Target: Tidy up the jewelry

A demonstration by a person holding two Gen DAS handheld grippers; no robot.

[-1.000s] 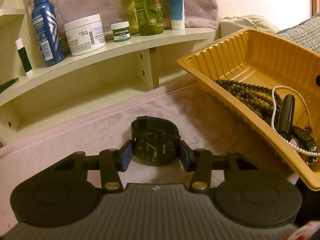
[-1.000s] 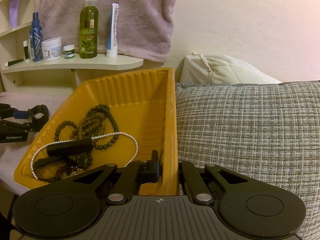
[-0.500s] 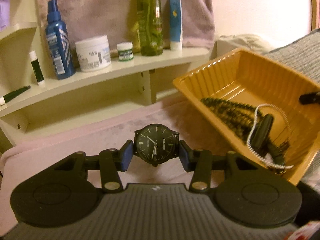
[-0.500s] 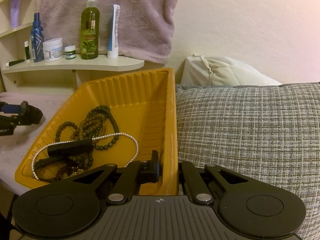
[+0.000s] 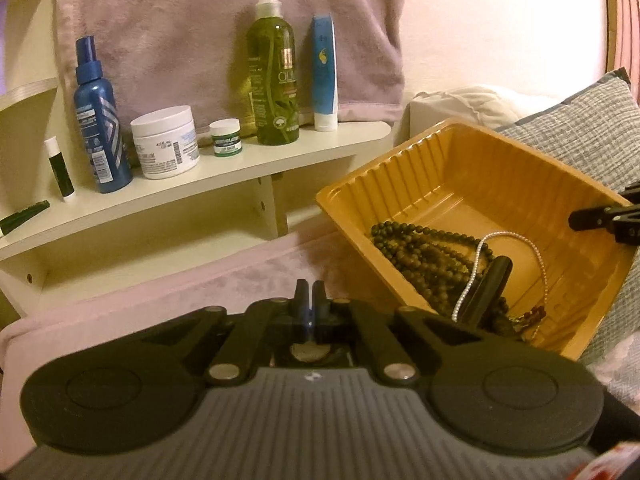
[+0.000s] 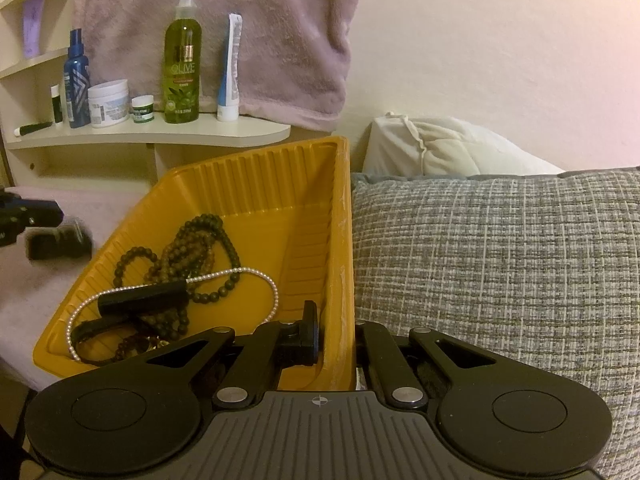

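An orange tray (image 5: 460, 148) (image 6: 260, 168) is held tilted; inside lie dark bead necklaces (image 5: 416, 256) (image 6: 196, 248), a pearl strand (image 5: 480, 264) (image 6: 224, 274) and a black watch strap (image 5: 486, 288) (image 6: 142, 300). My right gripper (image 6: 336, 340) is shut on the tray's near wall; it also shows in the left wrist view (image 5: 600, 218). My left gripper (image 5: 309, 300) has its fingers pressed together above the pink surface, nothing visible between them. In the right wrist view it (image 6: 38, 216) sits left of the tray, with a blurred black watch (image 6: 60, 244) just below it.
A cream shelf (image 5: 200, 184) holds a blue spray bottle (image 5: 100, 124), white jar (image 5: 166, 142), small green jar (image 5: 226, 137), olive bottle (image 5: 276, 80) and a tube (image 5: 325, 72). A pink towel hangs behind. A grey woven cushion (image 6: 500, 264) lies right of the tray.
My left gripper held the black watch between its fingers, lifted it, and now its fingers are closed together with no watch between them; the watch appears blurred below it. The right gripper has not moved.
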